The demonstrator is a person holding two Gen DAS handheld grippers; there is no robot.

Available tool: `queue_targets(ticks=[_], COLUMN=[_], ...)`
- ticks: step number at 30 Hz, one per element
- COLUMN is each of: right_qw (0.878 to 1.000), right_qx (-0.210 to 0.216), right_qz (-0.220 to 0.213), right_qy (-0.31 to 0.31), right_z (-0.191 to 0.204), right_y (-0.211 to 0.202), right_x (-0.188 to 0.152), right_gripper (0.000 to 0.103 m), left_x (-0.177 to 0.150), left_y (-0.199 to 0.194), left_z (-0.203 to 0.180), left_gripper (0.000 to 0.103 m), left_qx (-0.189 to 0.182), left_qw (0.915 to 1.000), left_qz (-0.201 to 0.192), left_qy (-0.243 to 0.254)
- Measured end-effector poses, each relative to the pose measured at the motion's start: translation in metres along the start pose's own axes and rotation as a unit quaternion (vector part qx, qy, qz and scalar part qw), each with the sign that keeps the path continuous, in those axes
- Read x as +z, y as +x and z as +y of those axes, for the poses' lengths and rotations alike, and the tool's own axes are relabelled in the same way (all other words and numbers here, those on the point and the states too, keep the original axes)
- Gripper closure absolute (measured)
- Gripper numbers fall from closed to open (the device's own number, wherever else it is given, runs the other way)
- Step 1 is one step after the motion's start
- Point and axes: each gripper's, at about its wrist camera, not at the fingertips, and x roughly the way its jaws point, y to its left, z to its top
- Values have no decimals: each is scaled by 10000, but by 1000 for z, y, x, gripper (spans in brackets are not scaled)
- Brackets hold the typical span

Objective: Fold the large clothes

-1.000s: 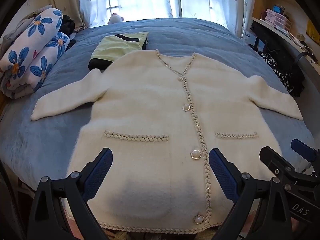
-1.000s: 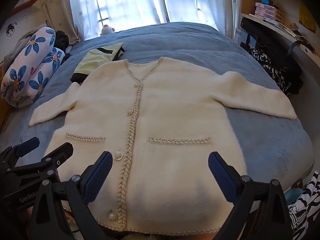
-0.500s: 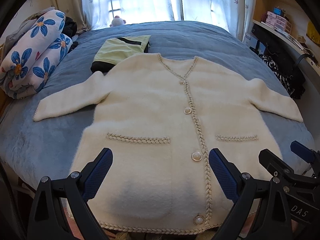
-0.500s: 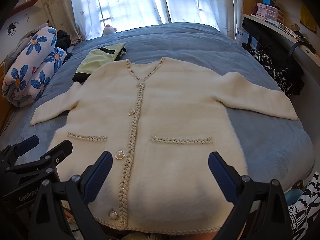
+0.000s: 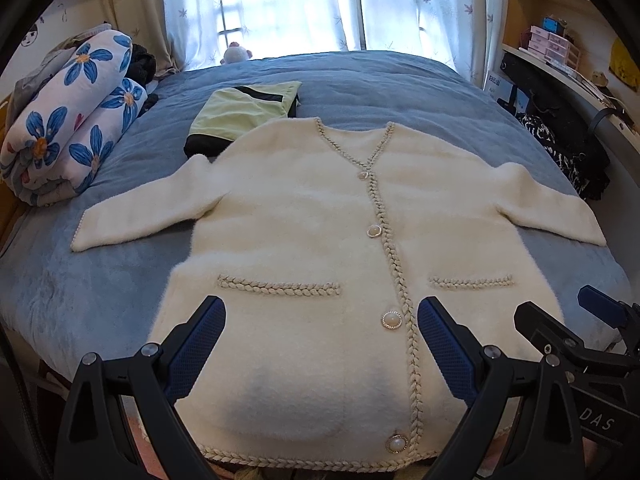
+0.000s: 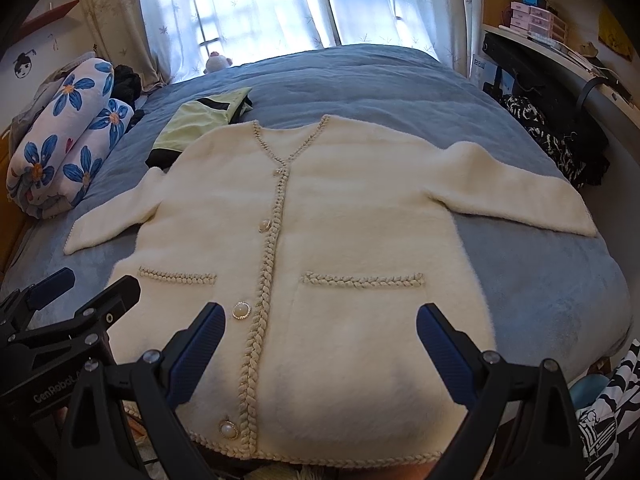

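Note:
A cream fuzzy cardigan (image 5: 304, 240) (image 6: 344, 216) with braided trim and pearl buttons lies flat, face up, on the blue bed, both sleeves spread outward and its hem at the near edge. My left gripper (image 5: 322, 344) hovers open above the lower left half of the cardigan, nothing between its blue pads. The right gripper (image 6: 320, 344) is open too, above the lower right half near the right pocket. Each gripper shows at the edge of the other's view: right gripper (image 5: 568, 344), left gripper (image 6: 72, 308).
A folded pale green and black garment (image 5: 244, 112) lies behind the cardigan's collar. A rolled floral quilt (image 5: 68, 120) sits at the left of the blue bed (image 5: 400, 84). Dark clothes (image 5: 568, 152) and a desk line the right side. A window with curtains is behind.
Both cameras have tilted slightly upward and drawn back a little, so the cardigan sits lower in view. The cardigan has not moved and both grippers stay open.

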Motion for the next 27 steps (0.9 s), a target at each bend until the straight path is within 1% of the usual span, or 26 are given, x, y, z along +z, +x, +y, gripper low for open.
queue_targets(ticks=[5, 10, 15, 27], right_qw=[10000, 10000, 10000, 9999], right_qx=[14, 23, 40, 49], right_qz=[-4, -11, 11, 73], right_qy=[66, 83, 89, 104], right_z=[-5, -6, -8, -9], right_y=[-1, -2, -2, 1], right_x=[0, 1, 1, -2], right_gripper=[6, 6, 6, 6], left_x=[-1, -1, -1, -2], left_y=[1, 0, 2, 4], left_z=[0, 0, 1, -3], left_gripper=[7, 7, 7, 7], left_qx=[-109, -146, -173, -120], left_qw=[9999, 9999, 9998, 9997], left_qz=[33, 21, 92, 189], left_qy=[0, 5, -29, -2])
